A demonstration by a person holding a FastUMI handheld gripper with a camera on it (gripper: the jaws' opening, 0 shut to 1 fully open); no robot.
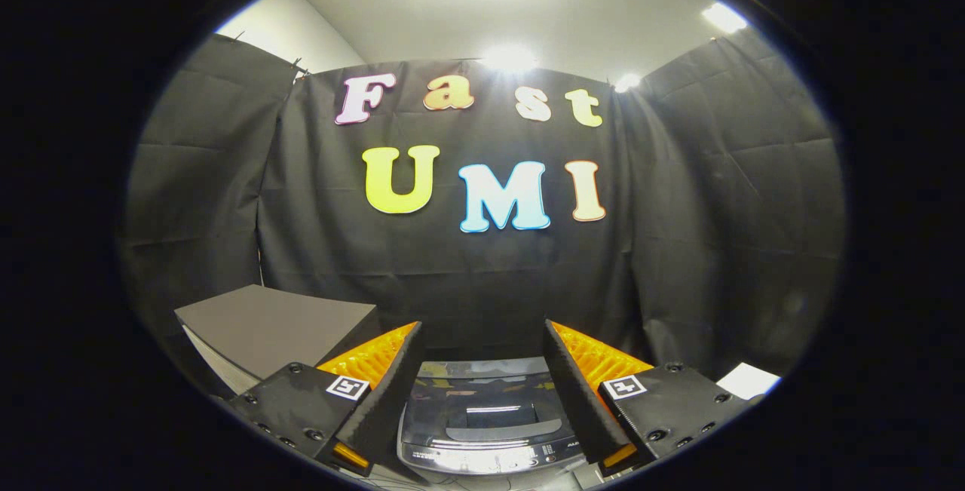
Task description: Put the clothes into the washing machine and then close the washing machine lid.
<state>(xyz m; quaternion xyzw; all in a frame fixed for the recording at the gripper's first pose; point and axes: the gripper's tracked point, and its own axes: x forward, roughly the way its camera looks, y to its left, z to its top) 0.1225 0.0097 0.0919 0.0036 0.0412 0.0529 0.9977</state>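
The gripper [482,393] is hovering with its fingers [392,393] spread wide and holding nothing. Framed between them and below is sitting the washing machine [482,431], its lid [490,419] lying flat and closed. No clothes are visible, so this fits either before loading or after closing. A grey board [271,329] is standing beside it; any descent should be staying centred and clear of it.
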